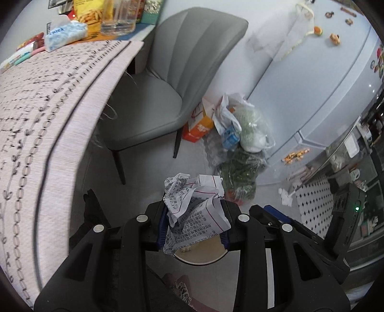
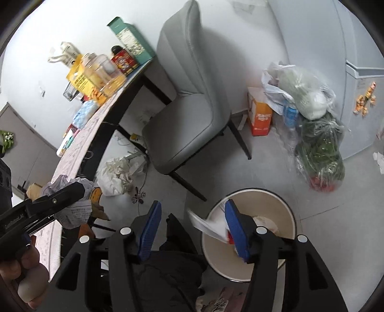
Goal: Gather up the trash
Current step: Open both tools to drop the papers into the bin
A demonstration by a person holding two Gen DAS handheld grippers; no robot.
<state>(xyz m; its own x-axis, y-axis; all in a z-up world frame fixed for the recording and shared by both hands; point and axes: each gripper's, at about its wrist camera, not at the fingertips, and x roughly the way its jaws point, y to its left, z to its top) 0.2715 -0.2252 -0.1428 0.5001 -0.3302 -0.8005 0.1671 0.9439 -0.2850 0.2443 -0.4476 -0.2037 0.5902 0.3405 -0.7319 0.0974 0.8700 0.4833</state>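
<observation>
Far left, the worktop [image 1: 48, 115] sweeps in with its patterned cloth, and its curved edge runs close beside the left gripper [image 1: 193, 224]. At the back of it sit a tissue pack [image 1: 66, 34] and a clear glass jar [image 1: 118, 19], crowded among snack boxes. Below that edge there is bare grey floor [image 1: 148, 177], a narrow lane between the worktop and the grey chair [image 1: 168, 79]. The chair's dark legs stand in that lane.

The left gripper's jaws are clamped narrow on a crumpled printed paper [image 1: 194, 206], held off the worktop edge and above the floor. Under the paper peeks the rim of the round waste bin [image 1: 199, 258].

From the right wrist view, crumpled white wrapping [image 2: 115, 176] lies on the floor under the worktop. The right gripper [image 2: 192, 231] hangs with jaws wide apart and nothing between the blue pads [image 2: 150, 228]. A white slip [image 2: 208, 226] appears to sit at the bin's mouth, blurred. The bin [image 2: 285, 213] sits on the floor just right of centre, with paper scraps inside.

Further right, an orange carton [image 2: 260, 115] and clear bags of greens [image 2: 319, 148] are heaped against the pale fridge [image 2: 355, 79], hemming in the open floor on that side.
</observation>
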